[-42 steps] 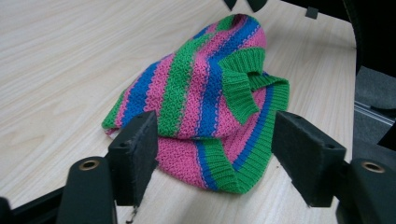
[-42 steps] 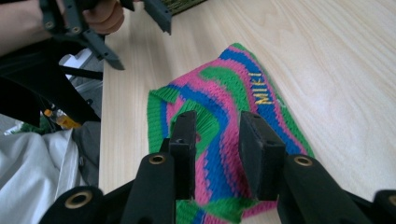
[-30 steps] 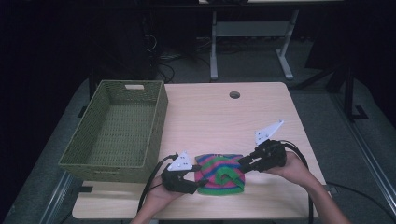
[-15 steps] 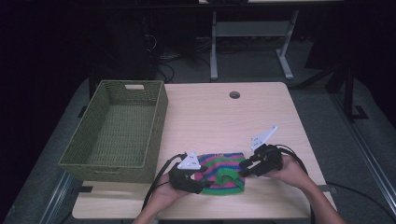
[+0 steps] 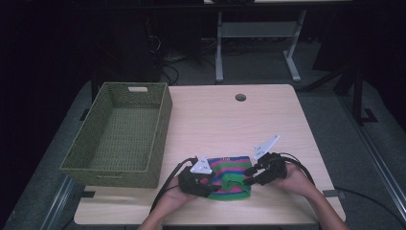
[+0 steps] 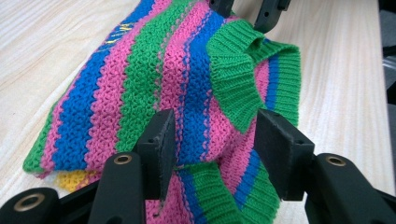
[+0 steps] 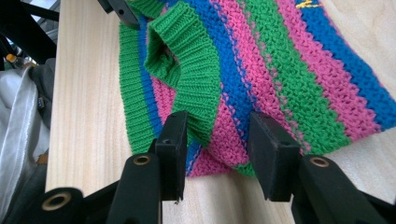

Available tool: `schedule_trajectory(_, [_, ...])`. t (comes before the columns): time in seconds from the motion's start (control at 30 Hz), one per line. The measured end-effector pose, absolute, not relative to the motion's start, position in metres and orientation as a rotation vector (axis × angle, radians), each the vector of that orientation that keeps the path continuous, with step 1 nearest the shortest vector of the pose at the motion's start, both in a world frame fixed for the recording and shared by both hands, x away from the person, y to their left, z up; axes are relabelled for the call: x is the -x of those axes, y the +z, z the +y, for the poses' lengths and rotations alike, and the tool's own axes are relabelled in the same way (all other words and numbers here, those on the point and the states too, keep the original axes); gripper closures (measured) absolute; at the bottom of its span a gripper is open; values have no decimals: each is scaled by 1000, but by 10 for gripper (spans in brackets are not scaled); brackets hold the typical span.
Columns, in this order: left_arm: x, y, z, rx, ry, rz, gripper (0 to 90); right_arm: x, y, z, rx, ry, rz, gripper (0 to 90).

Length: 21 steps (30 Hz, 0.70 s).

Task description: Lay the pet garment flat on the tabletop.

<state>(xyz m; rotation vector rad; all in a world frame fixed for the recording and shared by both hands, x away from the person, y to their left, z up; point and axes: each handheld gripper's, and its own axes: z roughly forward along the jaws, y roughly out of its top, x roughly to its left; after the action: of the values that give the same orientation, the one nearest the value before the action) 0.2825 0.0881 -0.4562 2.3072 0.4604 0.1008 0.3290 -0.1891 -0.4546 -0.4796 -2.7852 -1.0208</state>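
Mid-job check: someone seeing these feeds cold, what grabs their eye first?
The striped knit garment in pink, blue and green, bunched at the table's near edge. The left gripper and right gripper flank it, both with jaws open around folds. Next, the green woven basket at the table's left.

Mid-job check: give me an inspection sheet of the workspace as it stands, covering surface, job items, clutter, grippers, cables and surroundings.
Surface: light wooden table, round hole near far edge.
Job's things: striped knit garment, partly folded, near the front edge; green woven basket at left, nothing seen in it.
Clutter: nothing seen.
Grippers: left gripper and right gripper both have open jaws astride garment edges.
Cables: black cables trail from each gripper toward the person.
Surroundings: dark room, metal frame beyond the table.
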Motion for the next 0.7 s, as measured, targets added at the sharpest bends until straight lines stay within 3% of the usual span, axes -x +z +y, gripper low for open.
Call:
schedule_trajectory(0.17, [-283,-459,84,-2338,129,456,510,-326,-457,-188,486,-1040,-2807,618])
schedule_trajectory(0.37, [-274,-462,78,-2370,277,419,573,-324,-457,-187,493,-1040,-2838,666])
schedule_trajectory(0.7, [-278,-460,81,-2365,301,430,725,-327,-455,-189,526,-1054,-2830,785])
